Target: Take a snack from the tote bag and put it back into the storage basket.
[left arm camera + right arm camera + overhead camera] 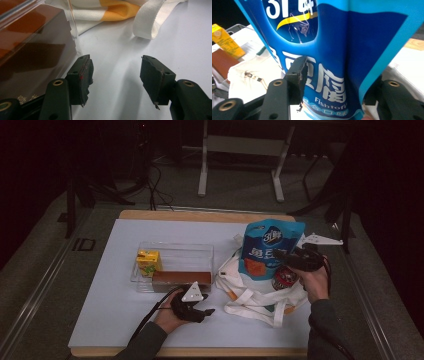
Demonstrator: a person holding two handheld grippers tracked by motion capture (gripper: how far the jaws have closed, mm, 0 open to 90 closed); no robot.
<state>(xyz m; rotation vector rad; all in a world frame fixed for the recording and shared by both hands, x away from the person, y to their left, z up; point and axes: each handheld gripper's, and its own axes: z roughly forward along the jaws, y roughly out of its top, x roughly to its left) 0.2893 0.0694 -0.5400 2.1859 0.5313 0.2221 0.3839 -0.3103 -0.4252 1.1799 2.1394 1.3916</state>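
Note:
A blue snack bag [270, 247] stands upright over a white tote bag [250, 295] with orange trim. My right gripper [292, 260] is shut on the snack bag [332, 50] low on its right side; the foil creases between the jaws of the gripper [334, 85], and the far pad is hidden behind the bag. My left gripper [205, 308] rests on the white board, open and holding nothing [116, 77], beside the front right corner of a clear container [175, 245]. In the container lie a brown box [30, 50] and a yellow juice box [148, 262].
A red can [284, 277] sits in the tote bag just under the right hand. A tote strap [147, 22] loops on the board ahead of the left jaws. The white board [115, 310] covers a wooden table; dark floor and a white stand lie beyond.

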